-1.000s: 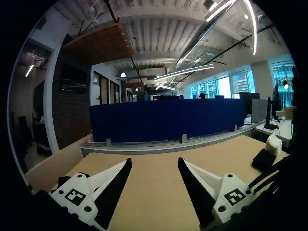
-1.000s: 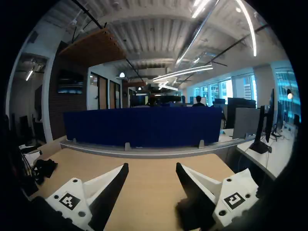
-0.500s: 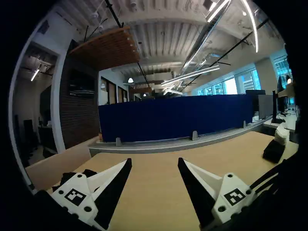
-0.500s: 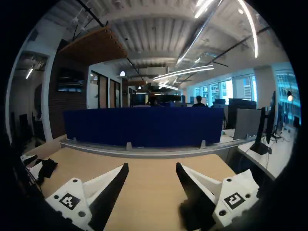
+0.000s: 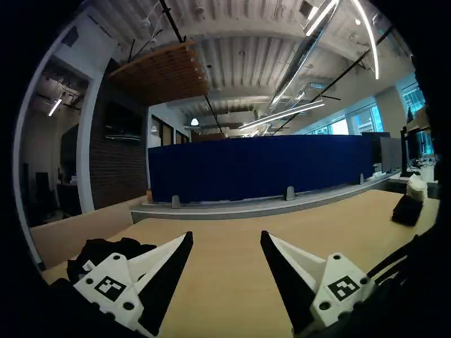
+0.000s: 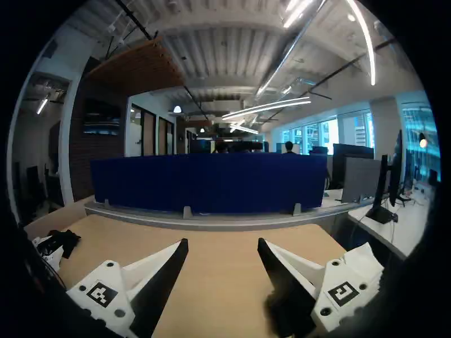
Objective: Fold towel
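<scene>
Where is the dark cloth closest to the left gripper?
In the left gripper view, lower left: the dark cloth lies bunched on the table, partly hidden behind the left gripper's left-hand finger.

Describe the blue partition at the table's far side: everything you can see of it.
The partition is a long, dark blue screen that looks fabric-covered. It stands upright along the far edge of the table. It runs across both views as one unbroken band with an even top. Small grey brackets hold its foot on a grey rail. In the right gripper view, monitors rise behind its top.
</scene>
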Available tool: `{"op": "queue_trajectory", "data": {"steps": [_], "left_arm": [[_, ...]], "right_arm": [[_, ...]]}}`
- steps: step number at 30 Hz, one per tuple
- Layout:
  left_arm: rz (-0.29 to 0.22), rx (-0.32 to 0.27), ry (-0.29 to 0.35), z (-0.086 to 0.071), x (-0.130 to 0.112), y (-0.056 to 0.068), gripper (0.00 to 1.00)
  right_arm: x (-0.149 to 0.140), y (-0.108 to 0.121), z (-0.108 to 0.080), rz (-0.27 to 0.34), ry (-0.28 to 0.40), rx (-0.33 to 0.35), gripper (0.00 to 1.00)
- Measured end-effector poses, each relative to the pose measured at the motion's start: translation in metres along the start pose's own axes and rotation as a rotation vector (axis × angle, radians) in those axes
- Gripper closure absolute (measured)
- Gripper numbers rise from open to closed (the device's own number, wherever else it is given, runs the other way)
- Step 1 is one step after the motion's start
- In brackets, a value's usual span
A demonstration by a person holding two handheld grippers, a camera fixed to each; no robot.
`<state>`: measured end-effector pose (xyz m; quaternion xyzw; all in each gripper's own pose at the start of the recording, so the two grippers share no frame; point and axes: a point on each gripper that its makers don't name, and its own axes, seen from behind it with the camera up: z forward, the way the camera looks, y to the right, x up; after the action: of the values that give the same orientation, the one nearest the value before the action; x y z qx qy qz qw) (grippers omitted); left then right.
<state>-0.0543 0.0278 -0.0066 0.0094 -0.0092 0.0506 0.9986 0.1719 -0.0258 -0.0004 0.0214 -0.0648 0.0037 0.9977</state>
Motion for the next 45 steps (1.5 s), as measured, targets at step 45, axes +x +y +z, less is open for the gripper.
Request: {"op": "queue_trajectory", "data": {"steps": [45], "left_arm": [[-0.061,0.003,-0.024,0.006,-0.042,-0.008,0.08]], "right_arm": [[0.001,-0.006,0.009,-0.035,0.035,0.002,0.05]]}}
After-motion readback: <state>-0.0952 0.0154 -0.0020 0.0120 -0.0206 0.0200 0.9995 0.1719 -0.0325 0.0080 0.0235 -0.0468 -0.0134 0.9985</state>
